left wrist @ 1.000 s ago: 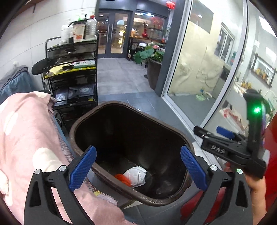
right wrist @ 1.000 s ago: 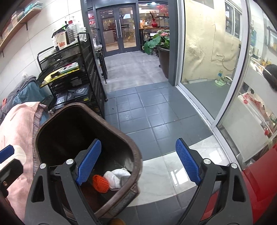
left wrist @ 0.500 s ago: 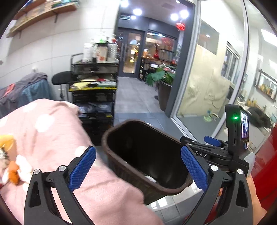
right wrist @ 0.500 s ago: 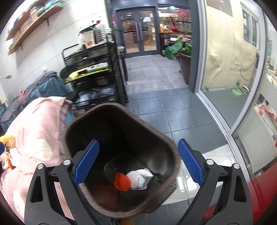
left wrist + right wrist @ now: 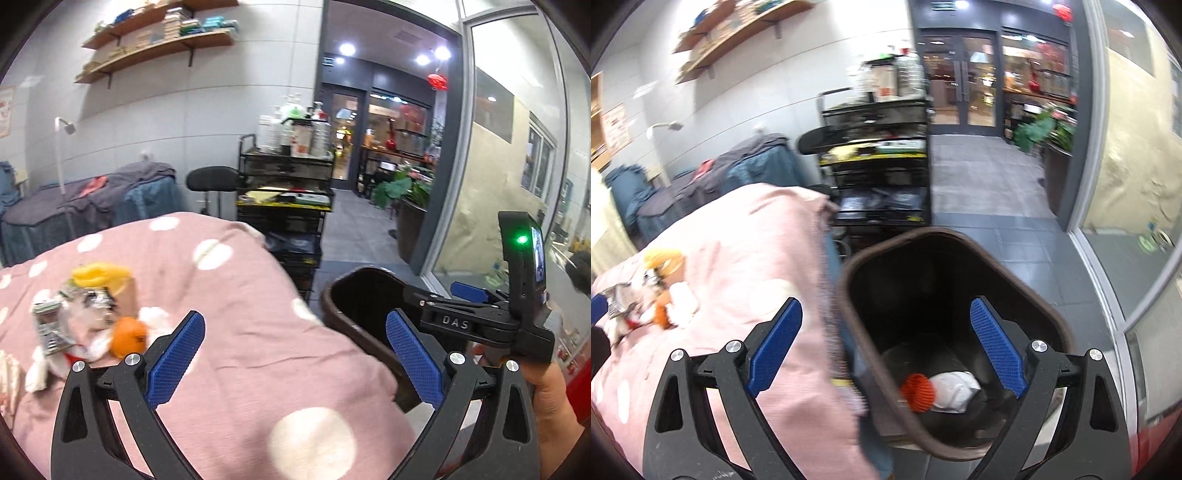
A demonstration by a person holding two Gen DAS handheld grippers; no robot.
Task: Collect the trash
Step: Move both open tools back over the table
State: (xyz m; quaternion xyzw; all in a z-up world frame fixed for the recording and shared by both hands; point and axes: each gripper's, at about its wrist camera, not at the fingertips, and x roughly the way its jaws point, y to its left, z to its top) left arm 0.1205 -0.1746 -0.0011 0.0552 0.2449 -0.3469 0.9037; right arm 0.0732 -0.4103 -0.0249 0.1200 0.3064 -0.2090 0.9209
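Left hand-held gripper [image 5: 293, 345] is wide open, nothing betw. its blue pads; it hangs over the pink dotted blanket [image 5: 240, 302], pads not touching it as far as the view shows; right hand-held gripper [image 5: 886, 341] is also wide open and empty, left finger over the blanket edge, right finger over the mouth of the bin [image 5: 964, 251]. In the left wrist view the right hand-held gripper shows from the side at approx. the bin's rim, held by a hand [image 5: 550, 402], a green light lit on its upright part.

Bin is dark brown w/ a black inside, standing just beside the blanket's edge on the grey tiled floor [image 5: 990, 184]; inside at the bottom lie an orange net ball [image 5: 919, 392] and a crumpled white wad [image 5: 955, 387], touching each other; other dark bits near them are too dim to tell.

On the blanket, well left of the bin, sits a loose pile of trash: a yellow wrapper [image 5: 98, 277], a shiny foil packet [image 5: 48, 325], an orange ball [image 5: 129, 336] and white tissue bits [image 5: 155, 317], all close together; blur hides finer detail.

Behind: a black wire cart [image 5: 286, 192] w/ bottles on top, a black stool, glass doors.
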